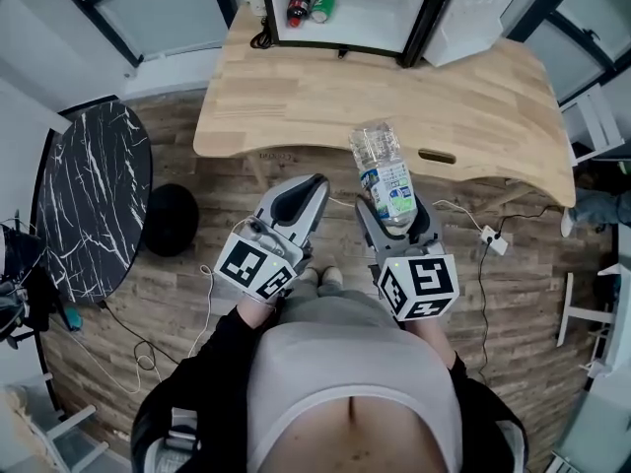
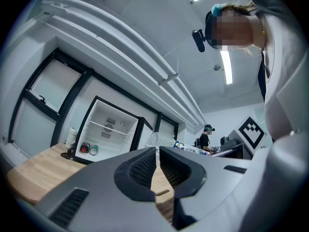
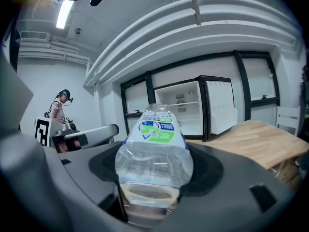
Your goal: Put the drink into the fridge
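The right gripper (image 1: 394,208) (image 3: 154,174) pinches a clear plastic bottle (image 1: 383,170) (image 3: 154,149) between its two jaws. The jaws press on the bottle's lower body, and the bottle points forward and away from the person. It has a white label with blue and green print, and it looks nearly empty (I cannot tell if any liquid is inside). The left gripper (image 1: 314,187) (image 2: 158,166) is just beside the right one. Its jaws are pressed together and nothing is between them.

Both grippers are held in the air above the wooden floor, in front of the light wooden table (image 1: 444,106) (image 3: 260,141). The bottle's far end reaches over the near edge of this table in the head view. On the far side of the table stands a small fridge (image 1: 345,30) (image 2: 108,129) (image 3: 186,108) with its door (image 1: 483,8) (image 3: 219,108) swung open to the right. Inside, on the left of its floor, lie a dark bottle with red cap (image 1: 298,8) (image 2: 85,148) and a green drink (image 1: 322,6) (image 2: 93,150), touching each other. So the held bottle is well apart from the fridge.

At the left of the floor is a black marble table (image 1: 94,195), and near it a round black stool (image 1: 170,220).
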### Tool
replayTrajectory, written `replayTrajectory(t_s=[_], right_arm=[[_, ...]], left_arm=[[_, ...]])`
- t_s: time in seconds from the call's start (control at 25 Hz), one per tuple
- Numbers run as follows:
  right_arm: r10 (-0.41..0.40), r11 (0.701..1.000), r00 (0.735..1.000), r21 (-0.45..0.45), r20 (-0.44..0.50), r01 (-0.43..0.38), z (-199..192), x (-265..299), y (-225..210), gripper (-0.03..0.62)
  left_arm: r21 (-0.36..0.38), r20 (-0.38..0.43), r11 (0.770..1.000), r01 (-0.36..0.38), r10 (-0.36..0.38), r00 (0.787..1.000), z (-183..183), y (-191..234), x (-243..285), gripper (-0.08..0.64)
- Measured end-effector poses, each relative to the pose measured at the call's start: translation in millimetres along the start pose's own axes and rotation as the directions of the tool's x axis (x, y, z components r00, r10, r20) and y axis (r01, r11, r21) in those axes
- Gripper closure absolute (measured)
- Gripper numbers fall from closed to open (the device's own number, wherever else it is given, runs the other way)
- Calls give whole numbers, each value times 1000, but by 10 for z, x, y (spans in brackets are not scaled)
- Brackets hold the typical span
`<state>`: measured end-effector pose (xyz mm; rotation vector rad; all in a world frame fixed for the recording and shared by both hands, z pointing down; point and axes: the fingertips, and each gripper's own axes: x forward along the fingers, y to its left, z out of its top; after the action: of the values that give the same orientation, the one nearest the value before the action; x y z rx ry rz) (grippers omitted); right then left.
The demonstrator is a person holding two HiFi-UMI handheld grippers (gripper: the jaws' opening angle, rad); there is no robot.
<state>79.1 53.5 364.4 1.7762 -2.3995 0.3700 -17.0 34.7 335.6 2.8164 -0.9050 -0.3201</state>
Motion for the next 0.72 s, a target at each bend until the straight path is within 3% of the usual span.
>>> replayTrajectory(t_s=[0.72], right_arm=[[22, 1000, 1000, 3, -13, -22, -79, 47, -144, 250]], left_arm=[[11, -11, 1000, -4, 5, 1000, -89, -106, 115, 531]])
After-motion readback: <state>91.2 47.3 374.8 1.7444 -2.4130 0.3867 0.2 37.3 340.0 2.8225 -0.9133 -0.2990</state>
